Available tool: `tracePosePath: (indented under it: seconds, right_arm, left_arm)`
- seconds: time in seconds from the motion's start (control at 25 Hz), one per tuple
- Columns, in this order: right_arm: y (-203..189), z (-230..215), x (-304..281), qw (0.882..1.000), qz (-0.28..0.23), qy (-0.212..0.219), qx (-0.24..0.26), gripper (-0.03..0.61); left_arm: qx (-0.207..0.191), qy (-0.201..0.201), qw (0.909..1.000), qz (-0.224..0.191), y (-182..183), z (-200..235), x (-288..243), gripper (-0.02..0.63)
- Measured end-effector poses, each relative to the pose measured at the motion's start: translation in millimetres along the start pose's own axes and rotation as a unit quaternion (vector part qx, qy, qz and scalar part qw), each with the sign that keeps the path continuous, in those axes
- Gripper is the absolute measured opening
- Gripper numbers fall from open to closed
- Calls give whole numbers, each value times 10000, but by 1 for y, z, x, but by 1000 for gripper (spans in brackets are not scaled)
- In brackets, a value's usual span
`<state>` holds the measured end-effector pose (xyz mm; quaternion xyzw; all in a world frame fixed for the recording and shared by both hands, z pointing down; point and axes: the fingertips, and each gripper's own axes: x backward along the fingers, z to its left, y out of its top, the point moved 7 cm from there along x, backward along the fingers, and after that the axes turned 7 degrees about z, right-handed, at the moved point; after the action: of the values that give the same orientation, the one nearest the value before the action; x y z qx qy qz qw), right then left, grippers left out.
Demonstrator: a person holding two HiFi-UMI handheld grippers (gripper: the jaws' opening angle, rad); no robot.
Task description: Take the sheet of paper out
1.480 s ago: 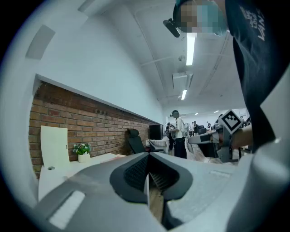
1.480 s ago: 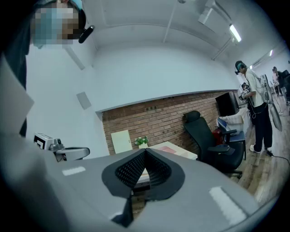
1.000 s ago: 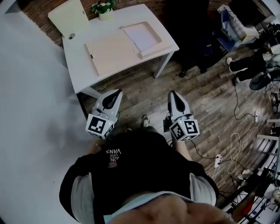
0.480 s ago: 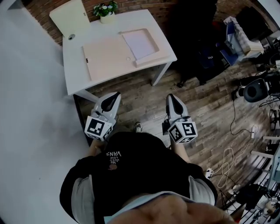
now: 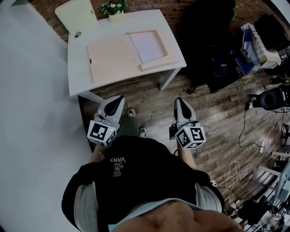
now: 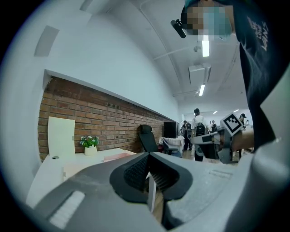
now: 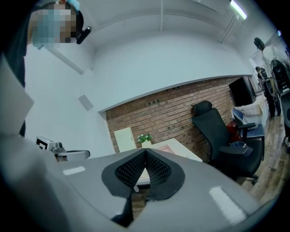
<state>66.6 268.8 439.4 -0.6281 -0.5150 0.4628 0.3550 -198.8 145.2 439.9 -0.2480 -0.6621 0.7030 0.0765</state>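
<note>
Both tools are up in front of the person, well short of the white worktop (image 5: 79, 77). The left tool (image 5: 119, 98) is clenched tight with nothing between its jaws, and the right tool (image 5: 180, 100) is clamped just the same, empty, out over the wooden floor (image 5: 149, 102). And there's the sheet of paper (image 5: 147, 44), lying flat in the open end of the shallow wooden tray (image 5: 154, 63) on the worktop, a pale wooden panel (image 5: 111, 59) just beside it and a small potted plant (image 5: 114, 9) at the far edge.
</note>
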Motion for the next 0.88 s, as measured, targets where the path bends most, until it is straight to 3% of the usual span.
tracePosePath:
  seconds: [0.16,0.88]
  right_arm:
    - [5,-6,-12,10000,-37,32,3,2]
    - [38,-31,-72,9995,-113,-300,-6,2]
  left_arm:
    - [93,135,9998,58,0,10,-8,0]
    - [181,-151,9997,90,18,72,-87,0]
